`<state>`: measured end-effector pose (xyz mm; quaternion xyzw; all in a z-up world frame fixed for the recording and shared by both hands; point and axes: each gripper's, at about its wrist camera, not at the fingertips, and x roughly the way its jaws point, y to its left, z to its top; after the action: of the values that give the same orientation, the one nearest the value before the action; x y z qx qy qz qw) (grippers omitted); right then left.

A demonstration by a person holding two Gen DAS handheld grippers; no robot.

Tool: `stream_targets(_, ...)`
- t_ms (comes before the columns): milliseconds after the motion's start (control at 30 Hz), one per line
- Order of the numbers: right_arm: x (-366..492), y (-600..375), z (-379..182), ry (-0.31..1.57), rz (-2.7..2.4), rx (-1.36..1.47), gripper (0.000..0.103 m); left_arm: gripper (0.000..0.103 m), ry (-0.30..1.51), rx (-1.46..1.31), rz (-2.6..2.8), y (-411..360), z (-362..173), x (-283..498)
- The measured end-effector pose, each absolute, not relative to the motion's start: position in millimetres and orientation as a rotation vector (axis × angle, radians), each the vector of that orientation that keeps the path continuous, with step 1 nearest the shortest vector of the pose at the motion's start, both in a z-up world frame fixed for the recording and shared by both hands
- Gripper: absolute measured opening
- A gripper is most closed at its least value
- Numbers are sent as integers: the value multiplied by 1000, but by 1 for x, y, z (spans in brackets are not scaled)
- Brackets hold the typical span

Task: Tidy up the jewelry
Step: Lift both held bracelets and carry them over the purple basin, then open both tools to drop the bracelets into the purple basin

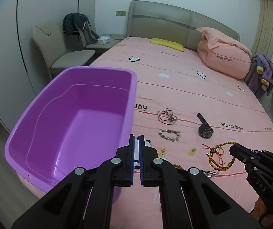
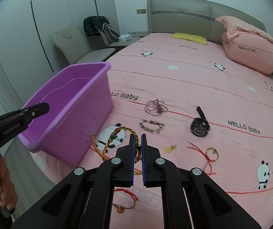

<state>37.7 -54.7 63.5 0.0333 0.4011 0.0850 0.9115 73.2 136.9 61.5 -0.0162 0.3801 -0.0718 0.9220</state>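
A purple plastic bin (image 1: 41, 133) (image 2: 65, 122) stands empty at the bed's left front. My right gripper (image 2: 138, 139) (image 1: 233, 148) is shut on a braided gold-and-red bracelet (image 2: 117, 133) (image 1: 220, 164) and holds it above the sheet, right of the bin. My left gripper (image 1: 136, 139) (image 2: 46, 106) is shut and empty, by the bin's near right rim. On the sheet lie a brown cord necklace (image 1: 167, 115) (image 2: 156, 106), a beaded bracelet (image 1: 169, 134) (image 2: 151, 126), a black watch (image 1: 205, 129) (image 2: 199, 126), small yellow charms (image 1: 192, 151) (image 2: 170, 148) and a red-string ring charm (image 2: 211, 153).
The pink bed sheet (image 1: 174, 87) spreads ahead, with a pink rolled duvet (image 1: 224, 57) and yellow pillow (image 1: 167, 43) at the headboard. A beige chair (image 1: 64, 57) stands left of the bed. A red string bracelet (image 2: 125, 200) lies under my right gripper.
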Motion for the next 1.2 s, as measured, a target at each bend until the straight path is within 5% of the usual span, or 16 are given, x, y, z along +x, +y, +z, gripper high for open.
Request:
stream_targets(533,131,105,77,854,437,-5,6,5,840,-115,86,247,45,104)
stream_targets(1100,162,145,39,965,420,-72,7,6,932,-137,161,281,9,131)
stream_targets(1167,164,144,39,970,413,-73,21,13,942,-140,173,282,8,132)
stream_targets(1200,164,143,39,967,409,-73,27,30,941,-141,178,284,9,132)
